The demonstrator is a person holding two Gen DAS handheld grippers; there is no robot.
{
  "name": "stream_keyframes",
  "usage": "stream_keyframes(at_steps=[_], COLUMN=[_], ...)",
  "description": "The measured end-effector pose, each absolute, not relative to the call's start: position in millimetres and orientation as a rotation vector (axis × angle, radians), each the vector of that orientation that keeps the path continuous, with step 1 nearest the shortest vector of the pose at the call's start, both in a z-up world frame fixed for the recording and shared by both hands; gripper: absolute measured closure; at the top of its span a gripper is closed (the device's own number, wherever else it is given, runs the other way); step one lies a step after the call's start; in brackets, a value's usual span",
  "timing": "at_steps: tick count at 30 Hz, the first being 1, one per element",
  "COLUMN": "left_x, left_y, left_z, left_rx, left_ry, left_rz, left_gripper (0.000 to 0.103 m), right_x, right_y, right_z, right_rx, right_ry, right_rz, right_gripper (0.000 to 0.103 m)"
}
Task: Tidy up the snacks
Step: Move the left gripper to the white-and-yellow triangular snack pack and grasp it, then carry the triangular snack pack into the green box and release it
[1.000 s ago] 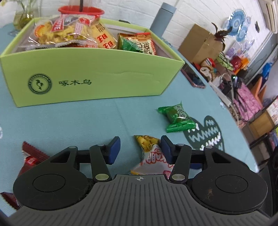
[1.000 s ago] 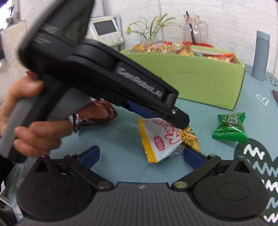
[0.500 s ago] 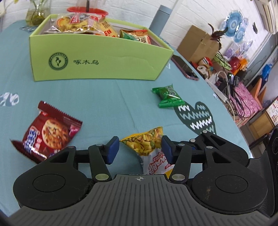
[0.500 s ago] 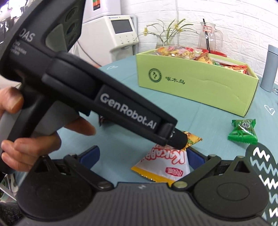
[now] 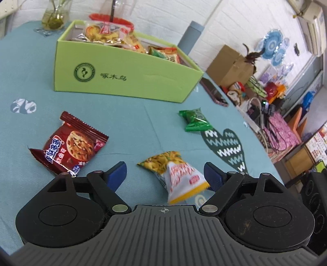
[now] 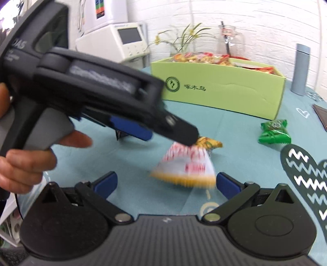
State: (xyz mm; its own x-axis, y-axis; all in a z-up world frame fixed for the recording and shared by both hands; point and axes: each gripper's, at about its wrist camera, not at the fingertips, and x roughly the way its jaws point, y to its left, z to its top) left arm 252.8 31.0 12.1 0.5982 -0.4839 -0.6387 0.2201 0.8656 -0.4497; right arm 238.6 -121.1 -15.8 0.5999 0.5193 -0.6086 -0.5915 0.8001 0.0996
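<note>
A white, red and yellow snack packet lies on the teal tablecloth between the wide-open fingers of my left gripper. It also shows blurred in the right wrist view, in front of my open, empty right gripper. A dark red cookie packet lies to the left and a green candy packet to the right. The lime green box with several snacks inside stands at the back.
A grey flask, a glass vase and a red-lidded jug stand behind the box. A phone lies by the box's right end. The table edge runs close on the right, with clutter below.
My left gripper has pulled back and up from the box and opened its fingers wider. The white and yellow packet now lies loose between them; the cookie packet came fully into view.
</note>
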Motion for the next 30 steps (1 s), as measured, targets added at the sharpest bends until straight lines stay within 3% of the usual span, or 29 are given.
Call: stream_keyframes(at_steps=[4,14,15,16,17,18,21,30], left_x=[259.2,276.0,275.5,274.7,272.0,270.0,272.0,361.4], left_y=[17.0,16.3,15.8,15.0,16.7,17.7,15.8,6.8], left_z=[4.8,-7.3,-7.7,-8.6,-8.7,-7.9,2.9,93.5], left_rx=[-0.284,-0.345,-0.340,-0.339,-0.361,-0.368,-0.364,-0.335], left_ry=[0.879,0.907,0.906,0.911,0.912,0.912,0.900,0.667], left_rz=[-0.432,-0.445,-0.443,-0.456,-0.464,-0.459,-0.451,-0.474], left_gripper=[0.042,0.046,0.059,0.079,0.082,0.085,0.086,0.079], right_x=[236.6,255.1,254.8,255.5,252.7,249.7,249.3,326.0], right_y=[-130.3,-132.1,-130.4,-129.7,-127.8,-126.2,-131.7,-135.4], right_z=[-17.1,-16.6,-17.5,-19.1,-19.1,-18.9,-14.5,60.2], right_rx=[-0.095,-0.125,-0.125,-0.124,-0.126,-0.135,-0.108,-0.195], right_ry=[0.646,0.659,0.663,0.661,0.659,0.655,0.659,0.435], right_rz=[0.651,0.627,0.648,0.664,0.679,0.669,0.677,0.638], right_gripper=[0.001,0.003,0.007,0.020,0.037,0.043,0.047,0.043])
